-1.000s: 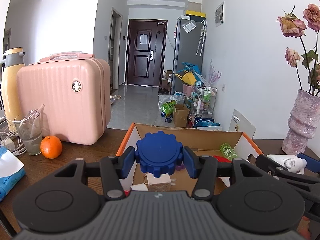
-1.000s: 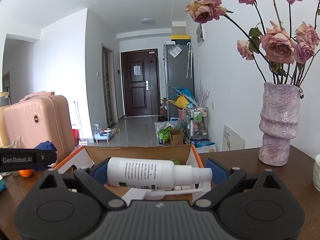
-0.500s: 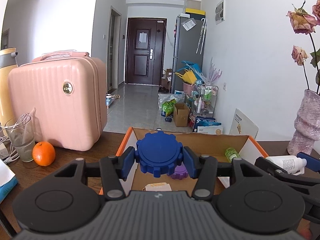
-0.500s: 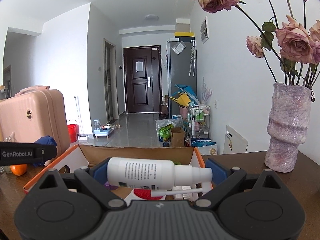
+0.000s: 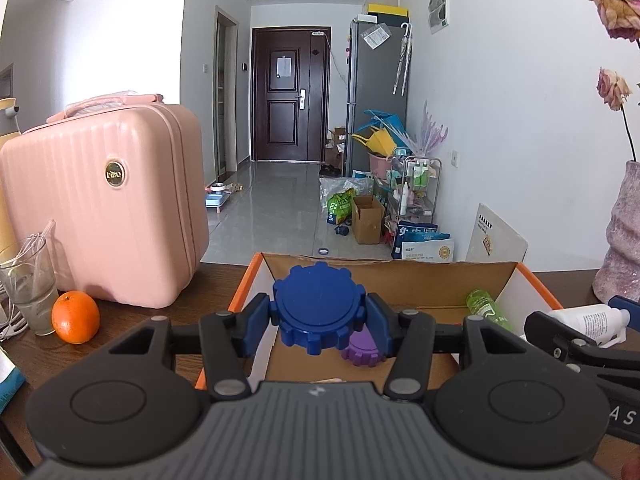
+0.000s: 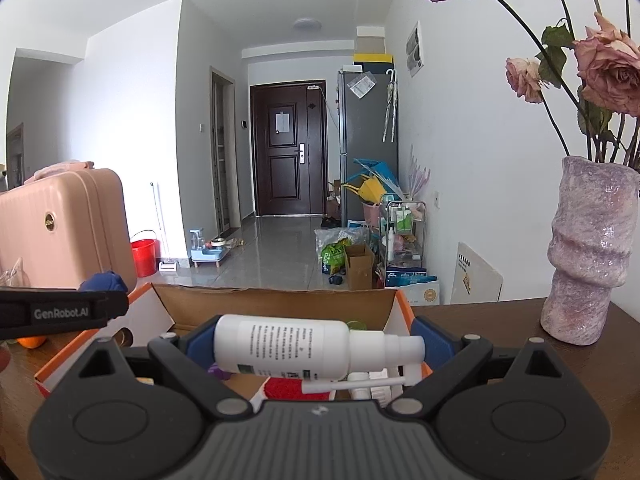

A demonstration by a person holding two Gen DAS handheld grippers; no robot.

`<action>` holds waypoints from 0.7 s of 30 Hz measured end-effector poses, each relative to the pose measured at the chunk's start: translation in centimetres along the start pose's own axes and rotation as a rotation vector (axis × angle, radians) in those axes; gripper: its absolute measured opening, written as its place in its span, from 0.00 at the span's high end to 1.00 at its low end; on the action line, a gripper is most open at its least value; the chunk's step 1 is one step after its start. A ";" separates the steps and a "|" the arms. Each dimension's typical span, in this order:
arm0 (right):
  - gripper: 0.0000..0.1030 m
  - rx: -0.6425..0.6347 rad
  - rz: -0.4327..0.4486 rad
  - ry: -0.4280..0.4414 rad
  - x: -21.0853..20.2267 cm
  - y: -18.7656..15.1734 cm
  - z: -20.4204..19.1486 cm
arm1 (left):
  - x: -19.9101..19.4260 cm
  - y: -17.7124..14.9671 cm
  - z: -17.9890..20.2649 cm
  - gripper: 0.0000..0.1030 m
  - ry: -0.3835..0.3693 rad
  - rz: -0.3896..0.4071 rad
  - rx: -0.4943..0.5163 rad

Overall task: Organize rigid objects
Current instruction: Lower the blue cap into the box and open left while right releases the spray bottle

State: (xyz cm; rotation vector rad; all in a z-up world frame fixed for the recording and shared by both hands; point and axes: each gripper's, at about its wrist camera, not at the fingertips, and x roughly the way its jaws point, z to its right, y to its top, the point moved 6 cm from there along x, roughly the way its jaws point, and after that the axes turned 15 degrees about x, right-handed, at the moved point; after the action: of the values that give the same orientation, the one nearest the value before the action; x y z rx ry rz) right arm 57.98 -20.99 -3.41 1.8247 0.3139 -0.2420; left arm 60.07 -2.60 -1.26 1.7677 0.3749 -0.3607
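Observation:
My left gripper (image 5: 318, 316) is shut on a blue gear-shaped disc (image 5: 318, 306) and holds it over the near left part of an open cardboard box with orange rims (image 5: 400, 276). A purple gear (image 5: 362, 348) and a green bottle (image 5: 486, 308) lie in the box. My right gripper (image 6: 316, 344) is shut on a white spray bottle (image 6: 288, 344), held sideways with the nozzle to the right, above the box's right side (image 6: 280, 304). The right gripper and its bottle (image 5: 588, 318) show at the right of the left wrist view.
A pink suitcase (image 5: 104, 204), an orange (image 5: 75, 317) and a glass (image 5: 28, 280) stand on the dark table left of the box. A pink vase with dried roses (image 6: 588, 252) stands to the right. A red item (image 6: 284, 388) lies in the box.
Both grippers have moved forward over the box with their objects still held. The suitcase and orange have shifted left and nearer in the left wrist view.

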 end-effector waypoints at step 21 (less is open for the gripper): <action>0.06 0.010 -0.041 -0.011 2.1 -0.3 0.4 | 2.3 -0.6 0.1 0.48 0.031 -0.030 0.026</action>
State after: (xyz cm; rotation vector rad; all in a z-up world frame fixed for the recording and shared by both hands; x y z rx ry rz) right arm 59.89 -21.06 -4.50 1.8272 0.3427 -0.2825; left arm 61.83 -2.40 -2.83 1.7960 0.4203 -0.3613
